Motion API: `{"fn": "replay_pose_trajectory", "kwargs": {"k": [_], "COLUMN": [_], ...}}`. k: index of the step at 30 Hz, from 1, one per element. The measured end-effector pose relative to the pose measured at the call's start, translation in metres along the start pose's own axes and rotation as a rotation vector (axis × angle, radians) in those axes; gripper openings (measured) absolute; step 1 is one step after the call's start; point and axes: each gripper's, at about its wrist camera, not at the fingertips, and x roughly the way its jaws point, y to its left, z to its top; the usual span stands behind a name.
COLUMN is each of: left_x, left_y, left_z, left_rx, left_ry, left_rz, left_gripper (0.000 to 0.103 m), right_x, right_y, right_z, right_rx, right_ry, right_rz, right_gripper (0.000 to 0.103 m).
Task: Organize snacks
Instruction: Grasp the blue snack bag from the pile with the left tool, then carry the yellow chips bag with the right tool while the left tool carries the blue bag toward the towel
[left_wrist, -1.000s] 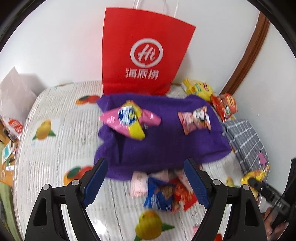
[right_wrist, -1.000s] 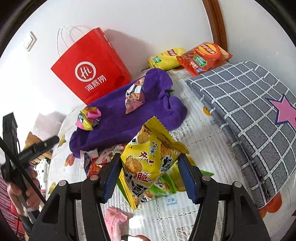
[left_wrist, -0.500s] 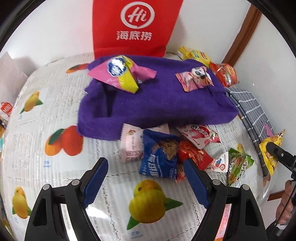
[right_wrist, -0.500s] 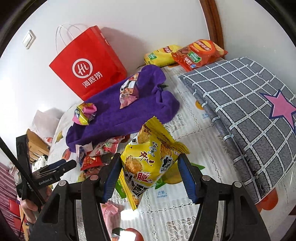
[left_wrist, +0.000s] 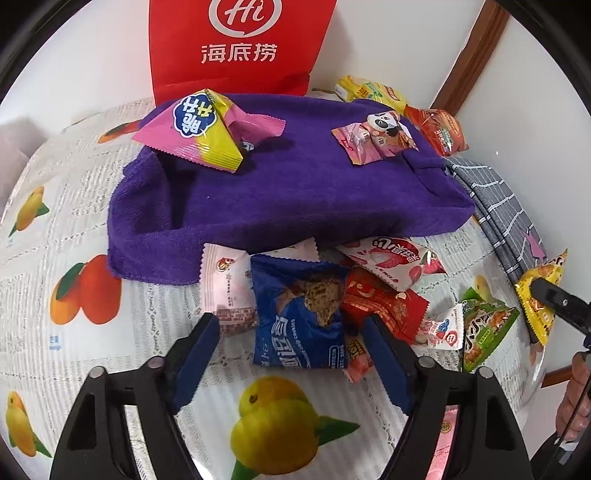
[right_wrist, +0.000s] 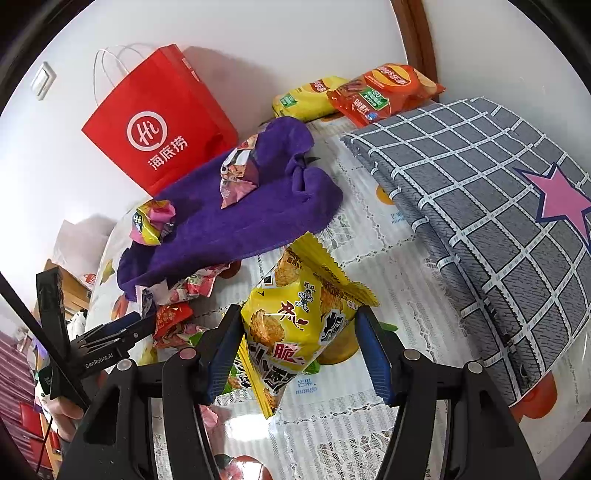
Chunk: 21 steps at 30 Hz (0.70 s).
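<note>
We are mid-pickup: our left gripper (left_wrist: 291, 354) straddles the blue cookie packet (left_wrist: 301, 317), which lies in the snack heap just in front of the purple towel (left_wrist: 295, 192); its jaws have just been closing but do not yet press the packet. Our right gripper (right_wrist: 299, 354) is clenched on the yellow cracker bag (right_wrist: 301, 321), held up in front of the towel. Next, we judge, we must sink slightly and close on the blue packet alone.

Bare tabletop (left_wrist: 66, 354) lies open left of the purple towel (left_wrist: 295, 192). Ahead of the left claw (left_wrist: 291, 354), the snack pile (left_wrist: 332, 291) crowds the towel's near edge. Red bag (left_wrist: 236, 40) blocks the rear; grey checked cloth (right_wrist: 480, 206) occupies the right side.
</note>
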Motion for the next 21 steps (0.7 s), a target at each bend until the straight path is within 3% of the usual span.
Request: {"fn": "replay_pose_trajectory", "kwargs": {"k": [6,21], "left_x": [-0.001,-0.038], "left_y": [0.001,0.008], "left_z": [-0.001,-0.007], "left_rx": [0.003,-0.016], "left_ry": [-0.013,-0.061], "left_rz": [0.028,0.027], "left_gripper": [0.046,0.043], "right_x": [0.004,-0.02], "right_y": [0.003,0.024], "right_z": [-0.001,-0.004], "right_rx": [-0.011,-0.063], "right_ry": [0.012,-0.028], "right_rz": [-0.002,0.021], "right_gripper": [0.061,0.061]}}
